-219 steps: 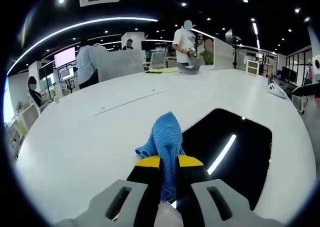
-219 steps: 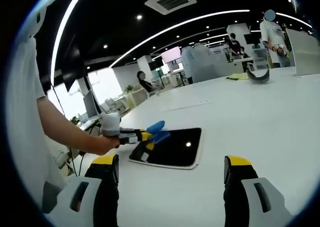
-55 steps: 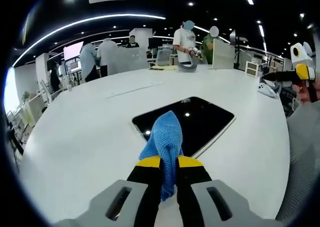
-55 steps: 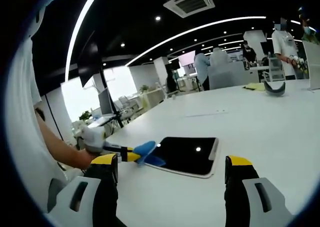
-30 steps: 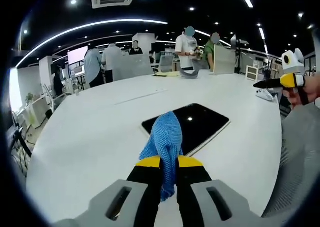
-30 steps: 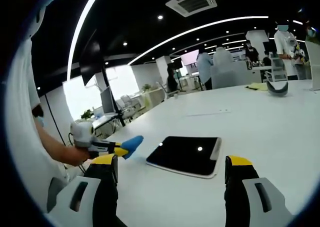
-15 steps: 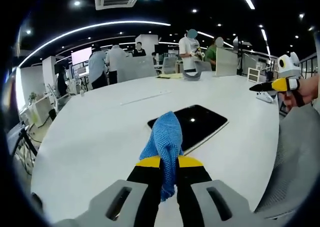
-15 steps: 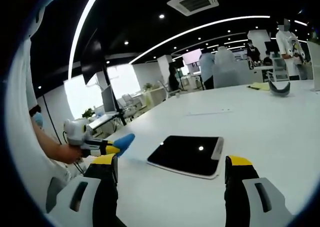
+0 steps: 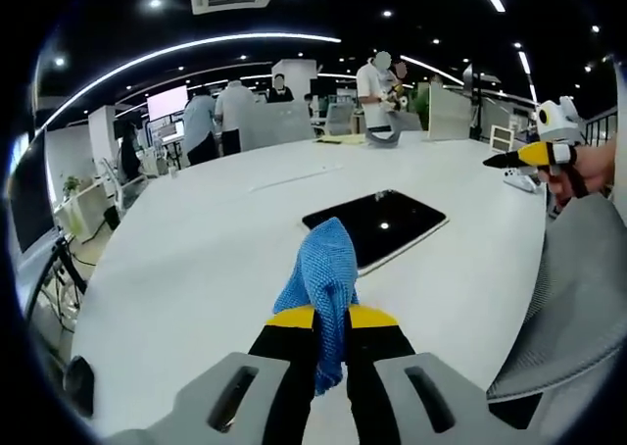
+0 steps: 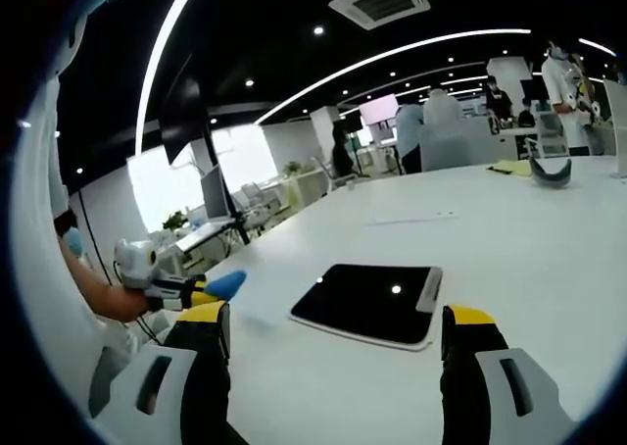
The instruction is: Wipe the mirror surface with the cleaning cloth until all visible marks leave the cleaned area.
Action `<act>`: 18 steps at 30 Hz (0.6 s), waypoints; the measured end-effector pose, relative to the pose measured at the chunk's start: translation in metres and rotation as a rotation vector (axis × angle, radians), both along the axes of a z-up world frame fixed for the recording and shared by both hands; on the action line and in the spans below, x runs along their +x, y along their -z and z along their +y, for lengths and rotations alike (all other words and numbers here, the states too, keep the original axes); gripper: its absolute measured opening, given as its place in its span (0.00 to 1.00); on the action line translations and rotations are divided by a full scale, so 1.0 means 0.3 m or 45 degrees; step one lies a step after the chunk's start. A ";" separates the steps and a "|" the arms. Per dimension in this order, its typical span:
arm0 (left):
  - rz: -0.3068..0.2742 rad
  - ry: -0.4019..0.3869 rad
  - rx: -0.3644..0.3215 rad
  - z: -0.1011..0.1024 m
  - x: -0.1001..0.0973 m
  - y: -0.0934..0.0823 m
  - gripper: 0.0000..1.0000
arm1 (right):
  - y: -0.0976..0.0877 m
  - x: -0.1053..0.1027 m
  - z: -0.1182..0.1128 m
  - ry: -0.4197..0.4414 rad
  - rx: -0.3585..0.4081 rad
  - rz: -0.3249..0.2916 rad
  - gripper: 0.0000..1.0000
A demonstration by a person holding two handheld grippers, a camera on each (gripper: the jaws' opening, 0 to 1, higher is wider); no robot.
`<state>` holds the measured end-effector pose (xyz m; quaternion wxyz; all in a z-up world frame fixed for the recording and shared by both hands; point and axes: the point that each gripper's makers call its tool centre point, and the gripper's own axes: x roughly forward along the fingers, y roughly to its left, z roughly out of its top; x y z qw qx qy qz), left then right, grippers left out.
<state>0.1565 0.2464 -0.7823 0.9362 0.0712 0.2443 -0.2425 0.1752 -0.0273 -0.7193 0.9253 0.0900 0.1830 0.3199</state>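
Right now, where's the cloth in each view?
Left gripper view: the blue cloth stands at lower centre, pinched between the left gripper's fingers, just in front of the mirror.
Right gripper view: the cloth is a small blue tip at the left edge, on the left gripper, off the mirror's left end.
Shared landmark: the dark mirror lying flat on the white table.

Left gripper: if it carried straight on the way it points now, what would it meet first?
Probably the mirror. The left gripper, shut on the blue cloth, points across bare white table at the mirror's near edge; depth is hard to judge, so it might touch the table first.
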 end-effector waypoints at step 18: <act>0.063 -0.051 0.017 0.042 -0.061 0.086 0.07 | 0.001 -0.004 0.009 -0.013 -0.009 0.008 0.88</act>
